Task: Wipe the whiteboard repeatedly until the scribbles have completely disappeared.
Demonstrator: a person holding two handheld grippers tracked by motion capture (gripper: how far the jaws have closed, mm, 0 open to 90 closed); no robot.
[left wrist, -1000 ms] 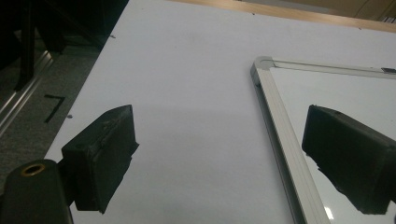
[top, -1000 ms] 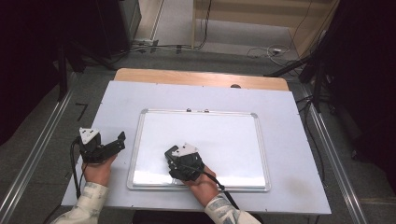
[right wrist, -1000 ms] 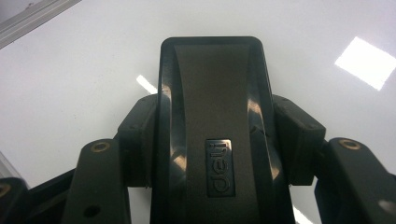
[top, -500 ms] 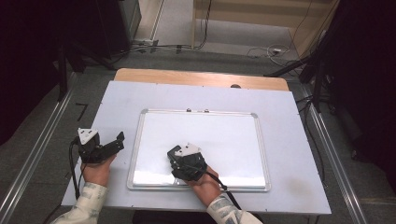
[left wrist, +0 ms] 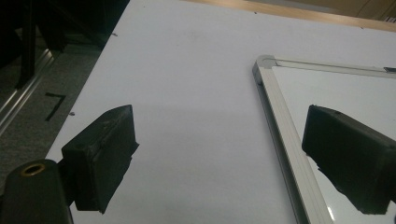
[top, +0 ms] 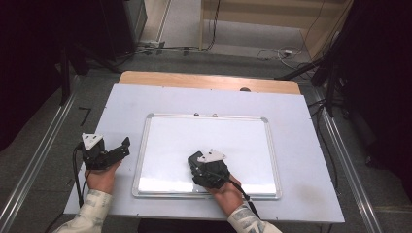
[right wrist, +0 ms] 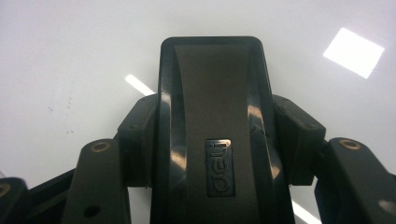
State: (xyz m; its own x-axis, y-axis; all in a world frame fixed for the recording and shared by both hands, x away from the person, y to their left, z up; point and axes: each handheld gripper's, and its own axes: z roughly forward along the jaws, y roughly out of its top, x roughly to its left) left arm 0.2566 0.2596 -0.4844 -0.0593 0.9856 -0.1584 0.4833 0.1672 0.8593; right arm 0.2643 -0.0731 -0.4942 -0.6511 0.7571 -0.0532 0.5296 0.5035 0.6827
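- Right gripper view: your right gripper [right wrist: 212, 135] has both jaws clamped on the sides of a black eraser [right wrist: 212, 107], a "deli" badge on its back.
- The eraser sits flat-side down over the whiteboard [right wrist: 70, 56]; whether it touches the surface, can't tell. Faint specks of marker on the board to the left of it, ceiling light glare at upper right.
- High view: your right gripper [top: 200, 167] with the eraser [top: 195, 158] is over the near middle of the whiteboard [top: 228, 138], close to its near frame edge, jaws pointing away and a bit left.
- Your right hand [top: 226, 194] comes in from the bottom edge, cable trailing back over the wrist.
- Left gripper view: your left gripper [left wrist: 219, 154] has jaws wide apart, nothing between them, pads bare.
- Under it is the white table cover [left wrist: 187, 93]; the whiteboard's near-left corner and silver frame [left wrist: 280, 140] run under the right jaw.
- High view: your left gripper [top: 119, 148] sits just beside the board's left edge, off the board, held in your left hand [top: 102, 177].
- The two grippers are well apart.
- Whiteboard lies centred on the table cover, wooden table edge [top: 209, 81] beyond it.
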